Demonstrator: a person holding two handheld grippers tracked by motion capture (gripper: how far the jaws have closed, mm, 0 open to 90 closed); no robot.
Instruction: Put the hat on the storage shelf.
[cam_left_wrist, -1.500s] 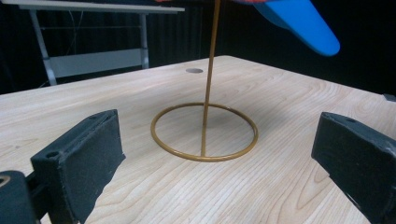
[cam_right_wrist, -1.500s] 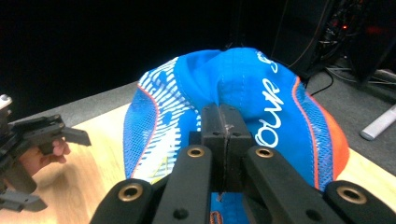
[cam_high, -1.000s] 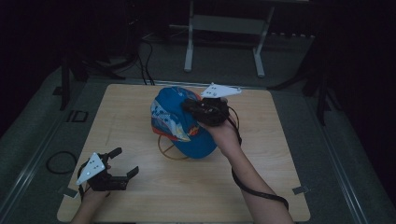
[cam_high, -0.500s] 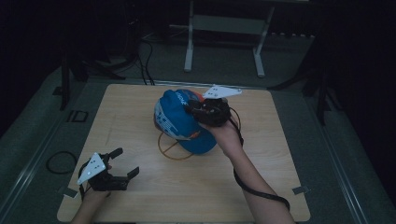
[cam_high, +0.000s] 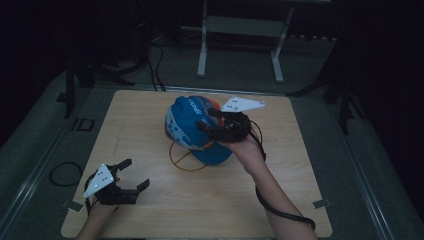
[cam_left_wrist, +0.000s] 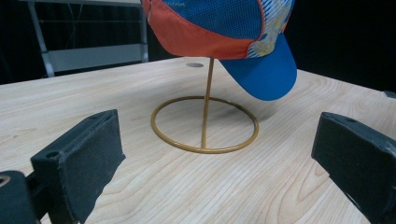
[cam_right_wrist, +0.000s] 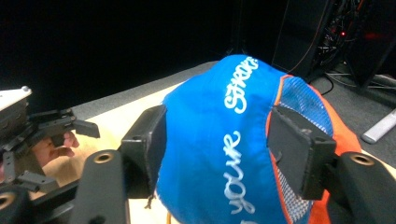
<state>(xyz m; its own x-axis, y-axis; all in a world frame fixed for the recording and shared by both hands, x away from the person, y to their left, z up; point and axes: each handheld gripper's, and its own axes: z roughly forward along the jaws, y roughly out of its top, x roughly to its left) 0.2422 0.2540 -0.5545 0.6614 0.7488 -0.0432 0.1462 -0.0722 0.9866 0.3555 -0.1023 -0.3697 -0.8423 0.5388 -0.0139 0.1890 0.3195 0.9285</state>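
A blue and orange mesh cap (cam_high: 192, 127) with white lettering sits atop a thin gold wire stand (cam_high: 182, 162) in the middle of the wooden table (cam_high: 150, 110). My right gripper (cam_high: 205, 125) comes in from the right and is shut on the cap's crown. In the right gripper view the blue cap (cam_right_wrist: 205, 186) bulges between the two black jaws of the right gripper (cam_right_wrist: 219, 135). My left gripper (cam_high: 136, 173) rests open near the table's front left corner. In the left gripper view the left gripper (cam_left_wrist: 215, 154) faces the stand (cam_left_wrist: 205, 123), with the cap (cam_left_wrist: 219, 23) and its brim above.
A grey metal frame (cam_high: 240, 25) stands on the floor behind the table. Cables lie on the floor at the back left, and a cable loop (cam_high: 65, 172) lies left of the table. The table's front half around the left gripper is bare wood.
The cap has turned a little on the stand with my right gripper on it. The left gripper has stayed in place.
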